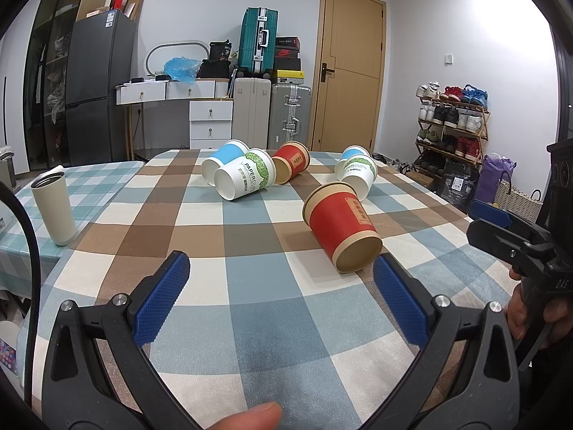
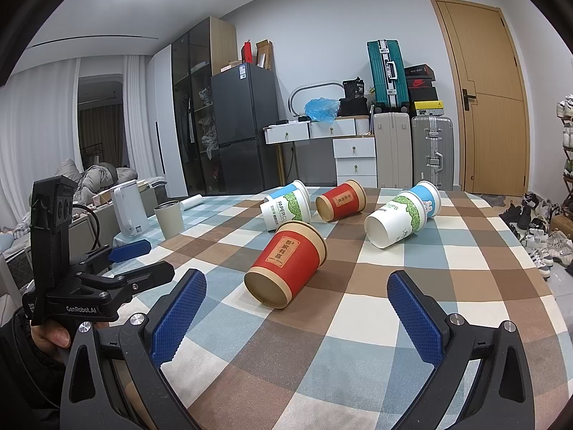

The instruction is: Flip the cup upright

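Observation:
Several paper cups lie on their sides on the checked tablecloth (image 1: 250, 286). The nearest is a red cup (image 1: 340, 229), its base toward me; it also shows in the right wrist view (image 2: 286, 265). Behind it lie a green-leaf white cup (image 1: 247, 179), a blue cup (image 1: 224, 159), a second red cup (image 1: 292, 165), another green-leaf cup (image 1: 358, 175) and another blue cup (image 1: 354, 152). My left gripper (image 1: 281, 294) is open and empty, just short of the near red cup. My right gripper (image 2: 297, 315) is open and empty, also just before that cup.
A tall cream tumbler (image 1: 53, 208) stands upright at the table's left edge. A white kettle (image 2: 127, 208) stands beyond it. The right gripper shows at the right edge of the left wrist view (image 1: 508, 229). Suitcases, drawers, a fridge and a shoe rack line the room.

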A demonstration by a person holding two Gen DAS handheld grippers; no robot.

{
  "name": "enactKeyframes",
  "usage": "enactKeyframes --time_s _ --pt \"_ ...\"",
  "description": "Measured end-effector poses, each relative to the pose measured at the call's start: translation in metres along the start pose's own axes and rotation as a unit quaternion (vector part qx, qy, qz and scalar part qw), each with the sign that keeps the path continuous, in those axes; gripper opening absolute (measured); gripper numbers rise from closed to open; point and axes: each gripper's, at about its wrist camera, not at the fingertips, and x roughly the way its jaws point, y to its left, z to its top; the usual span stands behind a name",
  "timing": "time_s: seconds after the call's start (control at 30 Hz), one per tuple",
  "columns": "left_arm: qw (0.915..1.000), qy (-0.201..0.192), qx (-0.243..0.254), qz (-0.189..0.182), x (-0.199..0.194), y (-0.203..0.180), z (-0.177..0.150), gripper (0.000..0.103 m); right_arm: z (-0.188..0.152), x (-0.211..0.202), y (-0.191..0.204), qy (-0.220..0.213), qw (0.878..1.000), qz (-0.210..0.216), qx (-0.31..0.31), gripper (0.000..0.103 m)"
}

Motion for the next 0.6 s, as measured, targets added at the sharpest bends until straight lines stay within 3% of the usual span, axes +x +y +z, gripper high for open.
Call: enactKeyframes --time_s 0.6 --pt "0.9999 0.004 -0.013 -0.001 0.0009 0.0075 -0.0020 0.102 0.0000 -0.0001 0.0001 0.000 1.000 0.000 0.000 0.103"
